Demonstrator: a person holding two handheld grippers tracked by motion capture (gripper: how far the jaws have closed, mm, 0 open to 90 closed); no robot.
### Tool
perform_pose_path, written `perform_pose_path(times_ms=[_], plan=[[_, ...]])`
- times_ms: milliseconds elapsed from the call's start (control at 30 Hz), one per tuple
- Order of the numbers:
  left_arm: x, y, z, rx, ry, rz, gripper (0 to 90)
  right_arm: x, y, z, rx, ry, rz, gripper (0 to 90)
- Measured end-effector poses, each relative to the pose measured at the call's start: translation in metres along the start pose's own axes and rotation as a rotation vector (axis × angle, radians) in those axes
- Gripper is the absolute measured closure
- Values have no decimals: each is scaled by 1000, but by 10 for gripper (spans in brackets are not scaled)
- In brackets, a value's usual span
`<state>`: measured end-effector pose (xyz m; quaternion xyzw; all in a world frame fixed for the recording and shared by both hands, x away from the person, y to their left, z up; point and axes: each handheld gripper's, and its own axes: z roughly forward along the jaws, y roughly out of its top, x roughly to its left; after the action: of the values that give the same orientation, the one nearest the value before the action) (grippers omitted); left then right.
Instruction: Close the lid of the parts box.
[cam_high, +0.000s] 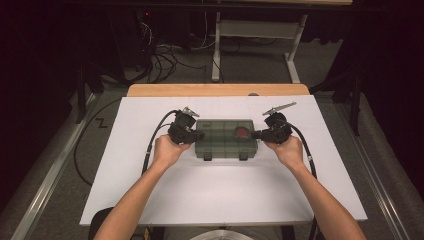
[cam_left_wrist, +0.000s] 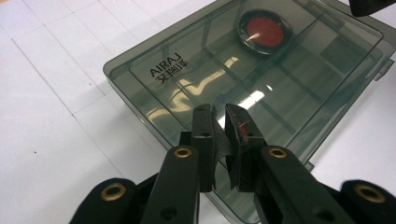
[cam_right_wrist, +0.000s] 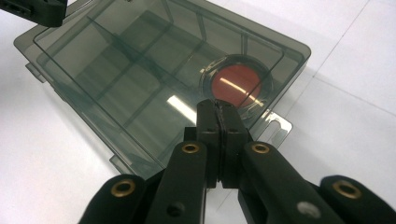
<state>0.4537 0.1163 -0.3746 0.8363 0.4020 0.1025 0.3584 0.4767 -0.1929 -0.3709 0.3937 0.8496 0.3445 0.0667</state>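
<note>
On the white worktop (cam_high: 150, 190), both clenched hand-held grippers, left (cam_high: 196, 135) and right (cam_high: 257, 134), flank the smoky compartment box (cam_high: 226, 138); press both ends evenly.

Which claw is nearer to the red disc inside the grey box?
Right. The right claw sits at the box end holding the red disc; the left claw is at the opposite end.

A white table top (cam_high: 150, 190) lay over a wooden board (cam_high: 215, 90), while beyond it on the grey floor (cam_high: 325, 65) stood a white metal frame (cam_high: 260, 30) beside a tangle of dark cables (cam_high: 165, 60).
</note>
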Motion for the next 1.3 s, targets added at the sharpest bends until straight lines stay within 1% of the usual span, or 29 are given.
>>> perform_pose_path(times_ms=[167,300,333,367,400,467,533,567,600,667,733,800,867,933,1067,1133,1200,1300], plan=[[-2,0,2,0,9,9,823,0,-3,4,5,-6,-10,900],[-3,-2,5,16,27,13,823,0,-5,5,0,-9,-6,900],[-6,-3,8,3,29,-25,823,0,-6,6,0,-12,-8,900],[-3,-3,7,33,45,26,823,0,-6,6,1,-13,-11,900],[-3,-4,7,25,47,19,824,1,-6,7,-1,-13,-16,900],[-5,-4,8,24,57,32,824,2,-7,7,-1,-25,-29,900],[-7,-3,11,35,43,40,823,4,-6,7,-1,-39,-57,900],[-9,-3,11,30,50,46,817,6,-6,7,3,-47,-68,900],[-10,-2,12,27,48,46,807,7,-6,7,4,-55,-77,900],[-10,-2,12,21,45,44,772,9,-6,7,5,-61,-89,898],[-9,-2,11,17,39,39,730,9,-6,7,7,-65,-91,885],[-8,-2,9,10,41,35,689,8,-5,6,15,-69,-88,881],[-7,-2,7,-1,38,32,635,6,-4,4,14,-69,-74,874],[-7,-1,4,-6,48,31,590,5,-4,1,9,-69,-69,860],[-9,-1,-1,-20,87,30,484,4,-5,-5,-9,-56,-52,837],[-9,-1,-4,-26,92,29,438,5,-4,-8,-21,-57,-58,819],[-9,-1,-6,-33,94,22,425,6,-4,-8,-26,-54,-55,814],[-8,-1,-11,-45,88,24,419,6,-5,-9,-43,-47,-52,805]])
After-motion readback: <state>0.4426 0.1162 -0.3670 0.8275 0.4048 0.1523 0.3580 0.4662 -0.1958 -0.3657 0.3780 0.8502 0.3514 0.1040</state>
